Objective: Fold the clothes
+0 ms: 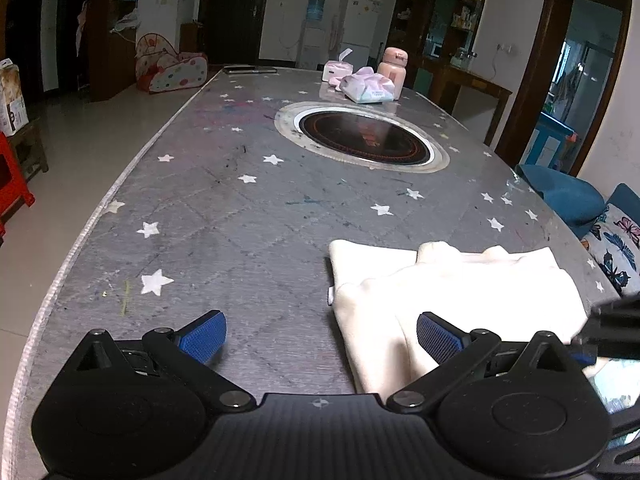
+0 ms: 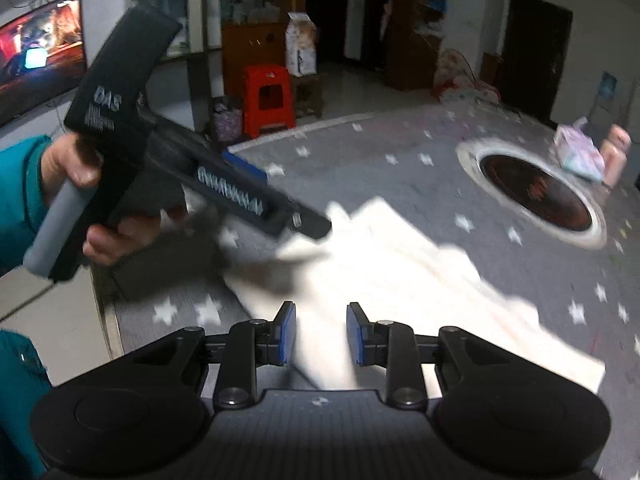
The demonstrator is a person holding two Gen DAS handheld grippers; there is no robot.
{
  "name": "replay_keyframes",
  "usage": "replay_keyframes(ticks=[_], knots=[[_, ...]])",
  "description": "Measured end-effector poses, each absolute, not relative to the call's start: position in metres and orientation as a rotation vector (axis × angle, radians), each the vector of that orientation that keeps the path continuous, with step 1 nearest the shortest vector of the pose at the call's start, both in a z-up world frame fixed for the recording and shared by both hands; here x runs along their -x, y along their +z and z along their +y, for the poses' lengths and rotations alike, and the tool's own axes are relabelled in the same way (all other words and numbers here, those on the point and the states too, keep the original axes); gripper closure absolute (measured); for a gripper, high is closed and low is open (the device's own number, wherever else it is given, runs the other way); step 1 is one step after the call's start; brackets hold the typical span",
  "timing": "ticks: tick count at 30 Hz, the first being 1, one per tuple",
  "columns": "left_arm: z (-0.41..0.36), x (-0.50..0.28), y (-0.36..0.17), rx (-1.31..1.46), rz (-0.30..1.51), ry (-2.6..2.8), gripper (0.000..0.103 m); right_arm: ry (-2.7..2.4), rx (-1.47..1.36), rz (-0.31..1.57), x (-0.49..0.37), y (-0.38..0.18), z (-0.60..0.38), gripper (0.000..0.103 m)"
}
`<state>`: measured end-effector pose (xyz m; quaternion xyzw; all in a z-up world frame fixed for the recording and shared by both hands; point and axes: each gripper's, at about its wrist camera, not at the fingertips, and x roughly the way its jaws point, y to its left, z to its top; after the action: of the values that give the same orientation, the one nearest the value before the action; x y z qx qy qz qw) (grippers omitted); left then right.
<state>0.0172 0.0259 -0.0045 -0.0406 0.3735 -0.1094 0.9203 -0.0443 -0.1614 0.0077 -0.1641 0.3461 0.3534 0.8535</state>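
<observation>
- The cream-white soft cotton garment is lying on the near right part of the long grey table covered with a white-star-patterned cloth, already doubled over into a rough rectangle with rumpled layers showing along its top.
- The left gripper is hovering low at the near edge, its blue ribbed pads spread wide and gripping nothing; its right finger is sitting over the garment's near left corner, while the other is standing over bare table.
- The right gripper is looking down over the garment from the right side, its pads parted with a narrower gap and nothing between them; that view is blurred, so the cloth's edges are hard to trace there.
- The person's left hand, in a teal sleeve, is holding the left tool's handle, seen in the right wrist view at the left.
- Judging by this, the task is sitting between folds: the piece looks partly folded and neither tong has hold of it, so a fresh grasp is being lined up.
- The next move is likely calling for both tongs to come down onto one edge, pinching all layers together so that none slips, then carrying that edge across to the opposite one.
- The round black glass cooktop set in a metal ring and the pink tissue packs and pink bottle at the far end are standing well apart from the work.
</observation>
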Motion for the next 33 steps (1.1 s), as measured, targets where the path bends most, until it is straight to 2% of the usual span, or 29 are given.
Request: replay_keyframes(ticks=[4,12,18,26,33], knots=[[0.021,-0.02,-0.006,0.085,0.777,-0.22,0.0,0.733,0.325,0.769,0.047,-0.01,-0.167,0.075],[0.019,-0.02,-0.005,0.069,0.777,-0.203,0.0,0.671,0.267,0.748,0.052,0.011,-0.2,0.077],[0.009,-0.019,-0.008,0.037,0.78,-0.225,0.0,0.601,0.205,0.812,0.05,-0.007,-0.224,0.076],[0.011,-0.018,-0.008,0.036,0.779,-0.215,0.0,0.529,0.163,0.78,0.045,0.013,-0.251,0.077],[0.007,-0.017,-0.01,0.025,0.785,-0.219,0.0,0.48,0.089,0.829,0.04,-0.003,-0.275,0.076]])
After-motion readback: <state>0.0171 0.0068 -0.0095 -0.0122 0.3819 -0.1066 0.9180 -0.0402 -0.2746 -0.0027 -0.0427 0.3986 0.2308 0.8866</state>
